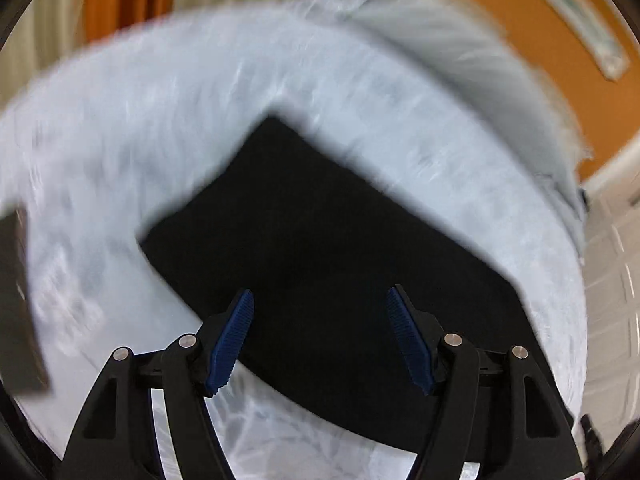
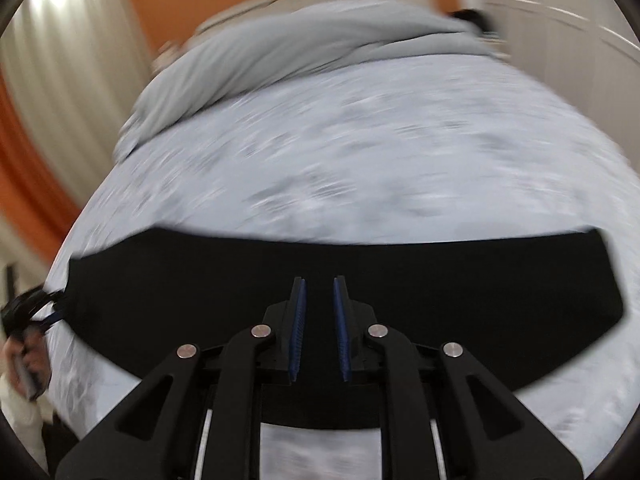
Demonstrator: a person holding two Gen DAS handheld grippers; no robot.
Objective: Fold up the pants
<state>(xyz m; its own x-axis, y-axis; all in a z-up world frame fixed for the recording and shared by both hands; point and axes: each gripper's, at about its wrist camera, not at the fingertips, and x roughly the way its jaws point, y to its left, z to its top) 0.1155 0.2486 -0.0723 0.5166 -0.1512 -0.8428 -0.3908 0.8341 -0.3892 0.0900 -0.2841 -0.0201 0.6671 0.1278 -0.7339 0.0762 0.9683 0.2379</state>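
The black pants [image 1: 320,248] lie folded flat in a rough rectangle on the pale blue patterned bedsheet [image 1: 140,140]. My left gripper [image 1: 320,300] is open wide and empty, hovering over the near part of the pants. In the right wrist view the pants [image 2: 180,280] stretch as a long black band across the sheet [image 2: 360,152]. My right gripper [image 2: 320,284] hovers over their middle with its blue pads a narrow gap apart and nothing between them. Both views are motion-blurred.
A grey duvet [image 2: 300,48] is bunched at the far end of the bed, also in the left wrist view [image 1: 480,52]. Orange wall and pale curtains [image 2: 68,68] stand behind. The other gripper and hand [image 2: 28,320] show at the bed's left edge.
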